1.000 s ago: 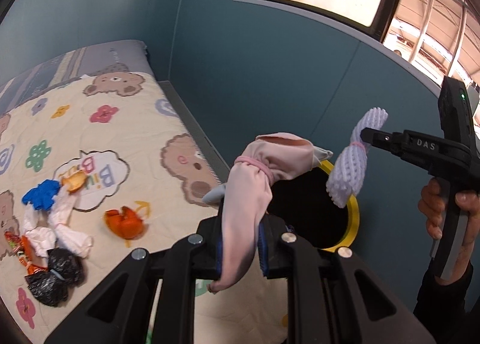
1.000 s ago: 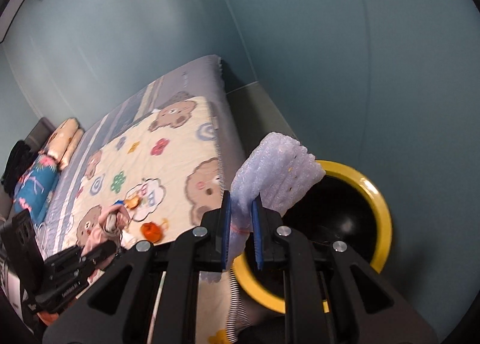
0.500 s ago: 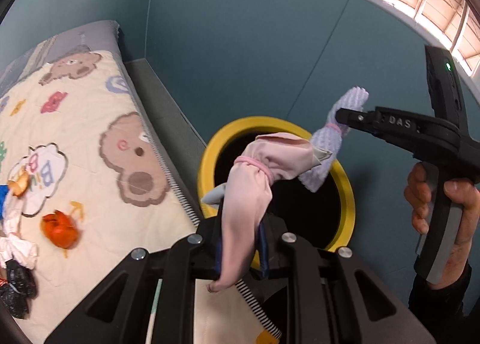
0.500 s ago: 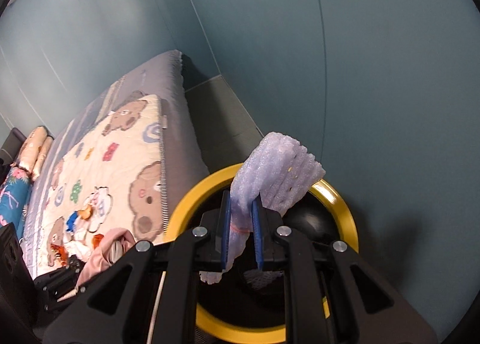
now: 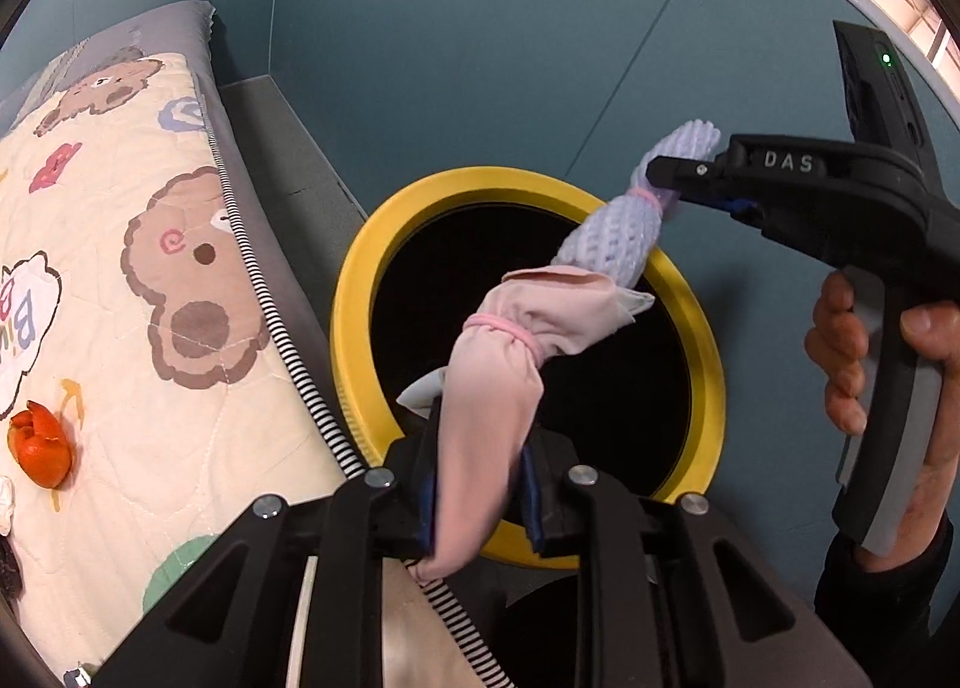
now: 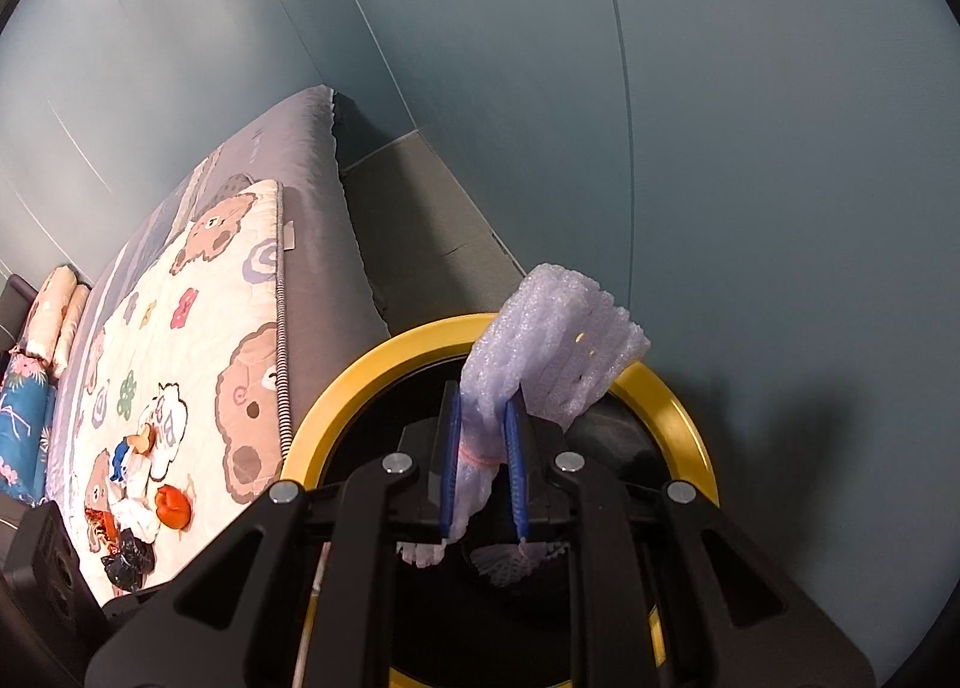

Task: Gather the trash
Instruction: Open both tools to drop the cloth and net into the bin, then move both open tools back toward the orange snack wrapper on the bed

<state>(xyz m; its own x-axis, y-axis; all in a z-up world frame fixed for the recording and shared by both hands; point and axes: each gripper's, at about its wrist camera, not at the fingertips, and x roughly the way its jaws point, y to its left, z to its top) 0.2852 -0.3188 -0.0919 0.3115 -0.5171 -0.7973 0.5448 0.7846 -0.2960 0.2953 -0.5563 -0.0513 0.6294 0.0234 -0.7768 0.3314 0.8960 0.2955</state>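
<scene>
Above the bin: both claws hang over the dark mouth of the yellow-rimmed bin (image 5: 354, 292), each carrying a piece of trash.
Left claw (image 5: 480, 484): its jaws have just been opening a little, yet the pink cloth bundle (image 5: 510, 352) stands between the blue pads and touches them; it is gripped at its lower end.
Pink cloth bundle: tied round the middle with a pink band, its upper part leaning over the bin opening.
Right claw (image 6: 483, 478): narrow, clamped on the lilac foam net (image 6: 552, 340) just at the pink band round its neck.
Lilac foam net: its wide end fans out above the pads, over the far rim of the bin; its frayed lower end hangs below them, inside the opening.
Right hand (image 5: 870, 364): wrapped round the grey handle in the left wrist view, dark sleeve at the wrist.
Bin: on the grey floor, close against the bed's side.
Bed: a bear-print quilt (image 5: 150, 268) bears an orange peel (image 5: 42, 448); in the right wrist view more scraps lie beside it, white, blue and black (image 6: 129, 508).
</scene>
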